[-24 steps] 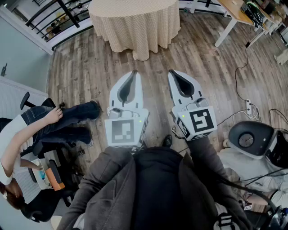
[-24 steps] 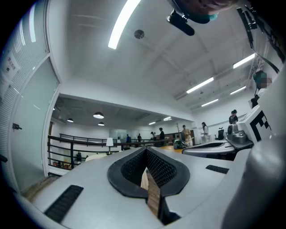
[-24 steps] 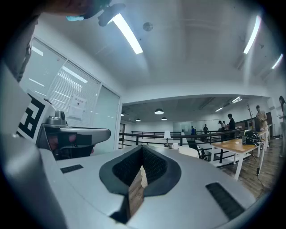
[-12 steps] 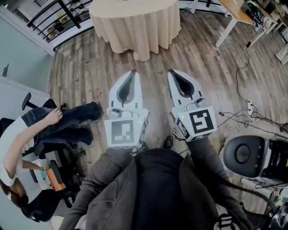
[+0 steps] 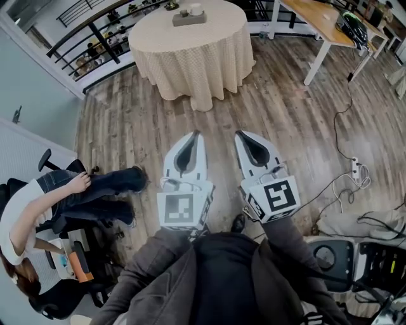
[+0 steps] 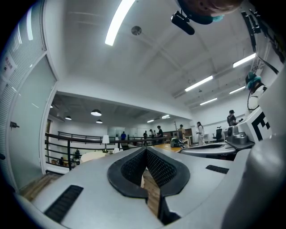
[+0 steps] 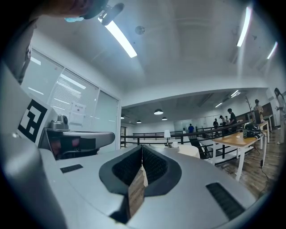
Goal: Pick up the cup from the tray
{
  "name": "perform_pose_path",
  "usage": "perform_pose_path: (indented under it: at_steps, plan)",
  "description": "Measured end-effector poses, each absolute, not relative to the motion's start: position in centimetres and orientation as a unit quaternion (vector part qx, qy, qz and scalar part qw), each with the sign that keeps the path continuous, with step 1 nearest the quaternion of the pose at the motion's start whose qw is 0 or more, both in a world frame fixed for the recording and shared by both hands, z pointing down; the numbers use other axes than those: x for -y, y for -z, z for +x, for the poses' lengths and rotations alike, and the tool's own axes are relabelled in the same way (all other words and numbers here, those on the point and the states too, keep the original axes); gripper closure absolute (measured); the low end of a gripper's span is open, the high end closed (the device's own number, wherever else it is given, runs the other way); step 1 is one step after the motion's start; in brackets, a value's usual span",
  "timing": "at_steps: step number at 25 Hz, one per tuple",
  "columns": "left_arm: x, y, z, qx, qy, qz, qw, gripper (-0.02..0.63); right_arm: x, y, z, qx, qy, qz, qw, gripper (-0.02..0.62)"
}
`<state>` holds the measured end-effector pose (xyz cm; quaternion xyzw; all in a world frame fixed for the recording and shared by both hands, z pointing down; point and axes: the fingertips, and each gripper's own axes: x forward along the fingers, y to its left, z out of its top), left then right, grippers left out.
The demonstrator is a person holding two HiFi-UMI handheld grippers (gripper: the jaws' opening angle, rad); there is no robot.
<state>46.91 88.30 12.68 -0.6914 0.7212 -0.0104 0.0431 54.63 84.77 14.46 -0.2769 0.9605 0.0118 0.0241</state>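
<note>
A grey tray [image 5: 189, 18] with a pale cup [image 5: 196, 9] on it rests on a round table under a beige cloth [image 5: 193, 51], far ahead at the top of the head view. My left gripper [image 5: 195, 134] and right gripper [image 5: 239, 134] are held side by side and level over the wooden floor, well short of the table. Both are shut with nothing between the jaws. The left gripper [image 6: 145, 150] looks toward the railing. Past the right gripper [image 7: 142, 147] the table [image 7: 192, 151] and a small pale object [image 7: 172, 144] on it show faintly.
A seated person [image 5: 44, 209] on an office chair is at the left. A black railing [image 5: 89, 38] runs behind the table. A wooden desk [image 5: 320, 19] stands upper right. Cables and a power strip [image 5: 355, 168] lie on the floor at the right, with round equipment [image 5: 336, 257] lower right.
The head view has shifted so the whole table top with the tray and cup is now in sight. Both grippers sit lower in the picture, still shut and side by side.
</note>
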Motion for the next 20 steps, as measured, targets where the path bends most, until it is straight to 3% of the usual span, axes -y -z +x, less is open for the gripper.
perform_pose_path:
  at_steps: [10,20]
  plan:
    - [-85.5,-13.1,51.3,-0.724,0.015,-0.689,0.036,0.601,-82.3,-14.8,58.5,-0.964,-0.01,-0.265,0.025,0.588]
    - [-82.2,-15.0,48.3,-0.733,0.008,-0.68,0.015,0.603,-78.5,-15.9,55.3,-0.967,-0.003,-0.255,0.014,0.588]
